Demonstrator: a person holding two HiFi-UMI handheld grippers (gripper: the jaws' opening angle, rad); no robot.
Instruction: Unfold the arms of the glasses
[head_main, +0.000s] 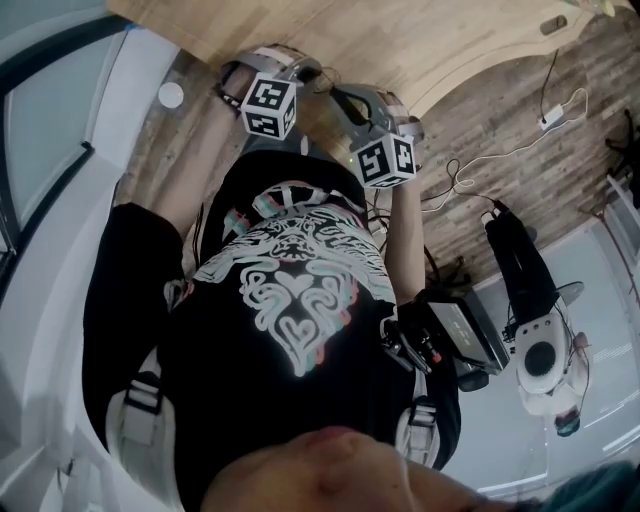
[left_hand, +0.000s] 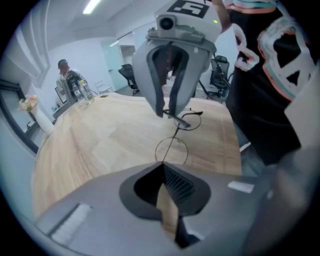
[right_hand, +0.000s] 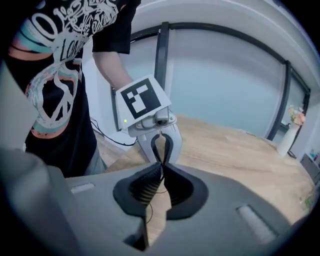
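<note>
Left tool (left_hand: 162, 164) clenched, apparently pinching glasses (left_hand: 172, 143); right tool (right_hand: 161, 166) grasping opposite end.

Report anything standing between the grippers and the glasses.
Nothing visible does. The left gripper is shut on the glasses at one lens rim, the right gripper farther along the frame, above the wooden table.

Bright even indoor light, fisheye-warped edges, dark corners, blurred foreground
</note>
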